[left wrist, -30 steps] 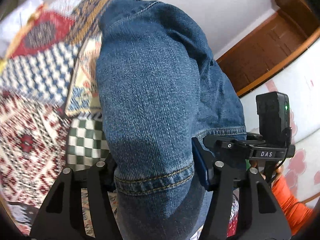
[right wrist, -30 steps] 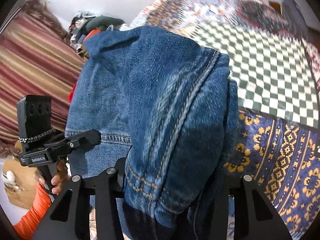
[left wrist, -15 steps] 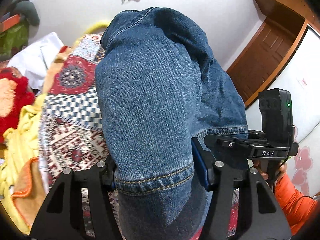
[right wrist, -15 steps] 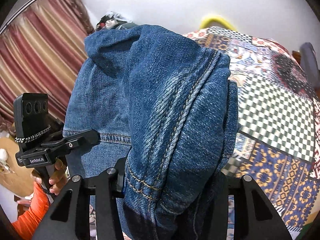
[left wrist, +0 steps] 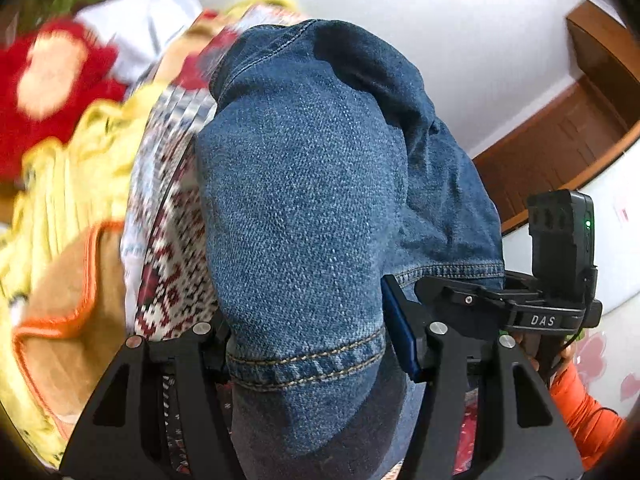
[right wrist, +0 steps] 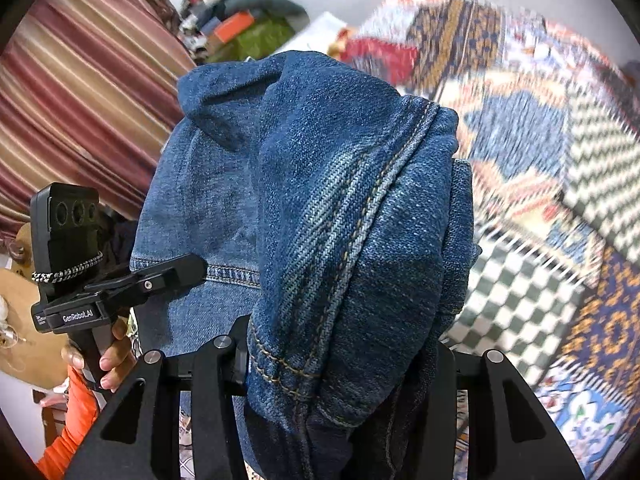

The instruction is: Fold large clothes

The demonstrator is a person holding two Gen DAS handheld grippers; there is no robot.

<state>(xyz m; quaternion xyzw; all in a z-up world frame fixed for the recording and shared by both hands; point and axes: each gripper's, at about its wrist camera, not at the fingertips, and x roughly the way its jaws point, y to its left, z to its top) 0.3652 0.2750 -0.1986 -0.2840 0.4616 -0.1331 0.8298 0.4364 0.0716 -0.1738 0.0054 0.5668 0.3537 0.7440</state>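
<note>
Your jeans (left wrist: 304, 208) hang bunched in the air above the patchwork bed (right wrist: 560, 152): heavy, stiff denim that won't slip. Keep holding the stitched hems, where the left hand-held gripper (left wrist: 308, 356) and right hand-held gripper (right wrist: 340, 364) pinch them.

A lived-in home bedroom. A bed is covered with a patchwork bedspread (right wrist: 532, 160) in checkered, floral and geometric patterns. Behind it hang maroon and cream striped curtains (right wrist: 80, 92) against a plain white wall (left wrist: 460, 40). A wooden door (left wrist: 560, 148) with a brown frame stands at one side. Loose laundry is heaped along the bed's edge: a yellow cloth (left wrist: 72, 184) and a red fleece blanket (left wrist: 48, 92).
</note>
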